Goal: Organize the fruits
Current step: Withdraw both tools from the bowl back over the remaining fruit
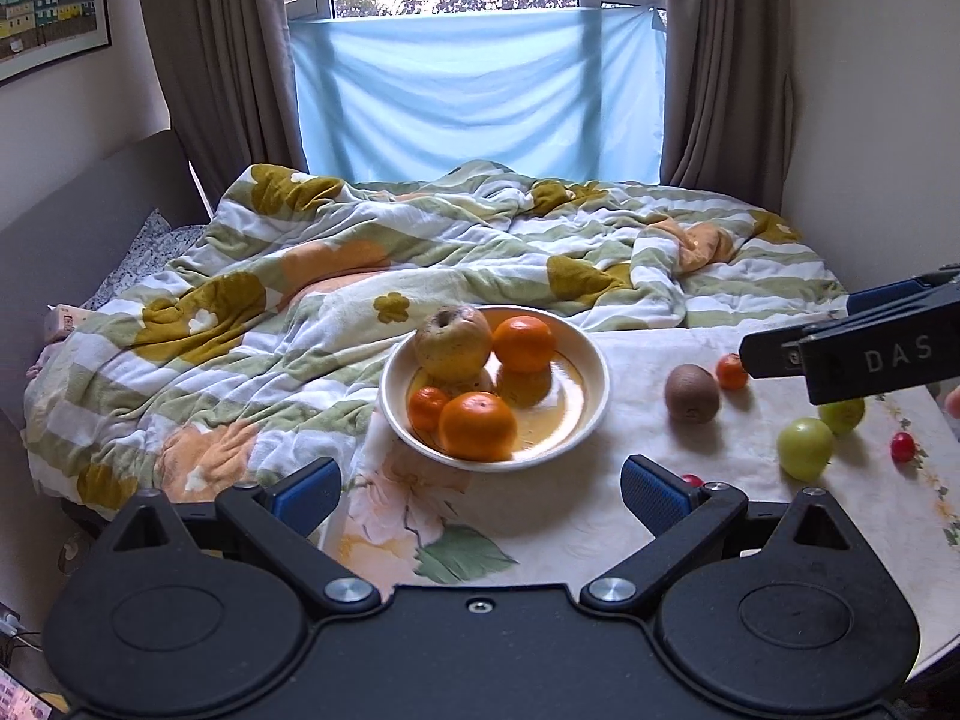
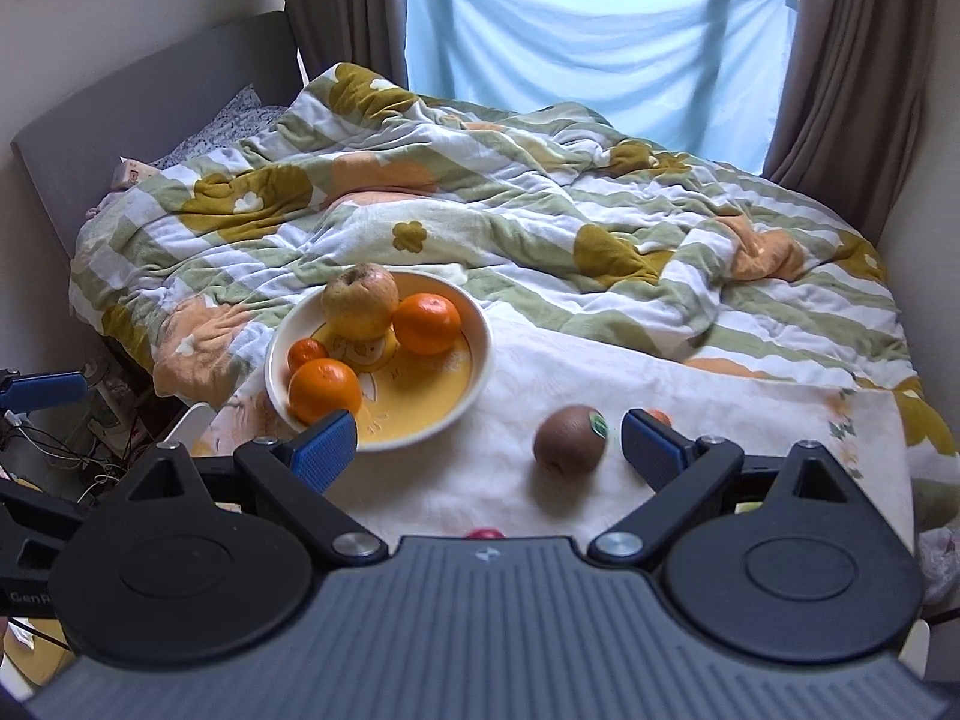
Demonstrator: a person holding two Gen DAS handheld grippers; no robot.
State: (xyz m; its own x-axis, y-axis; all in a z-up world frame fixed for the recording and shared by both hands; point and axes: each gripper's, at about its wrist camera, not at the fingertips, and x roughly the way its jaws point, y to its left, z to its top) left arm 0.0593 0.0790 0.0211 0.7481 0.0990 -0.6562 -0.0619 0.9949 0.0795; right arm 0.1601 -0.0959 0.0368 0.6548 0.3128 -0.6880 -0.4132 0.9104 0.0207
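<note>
From my left wrist camera, I see my left gripper (image 1: 480, 495) with its two blue fingers spread wide apart and nothing between them. It hangs over the table (image 1: 570, 516), which has a flowery cloth on it. Just past the fingers sits the bowl (image 1: 591, 360). In the bowl are a yellow-brown apple (image 1: 451, 342), a big orange (image 1: 523, 343) beside it, another big orange (image 1: 478, 426) at the front, and a small orange (image 1: 427, 407) touching that one. To the right of the bowl, on the cloth, lie a brown kiwi (image 1: 692, 393) and a little orange (image 1: 732, 371) near it. Further right are two green fruits (image 1: 805, 449), side by side, and a small red fruit (image 1: 902, 446). My right gripper (image 1: 852, 348) pokes in from the right edge, above the green fruits. From here I cannot tell if it is spread or pressed together. Behind the table is a bed with a rumpled blanket (image 1: 300, 300).

From my right wrist camera, I see my right gripper (image 2: 489, 450) spread wide too, holding nothing. The kiwi (image 2: 570, 439) lies on the cloth between the two blue fingers, closer to the right one, and not touching either. The bowl (image 2: 480, 354) of fruit sits to the left, by the left finger.
</note>
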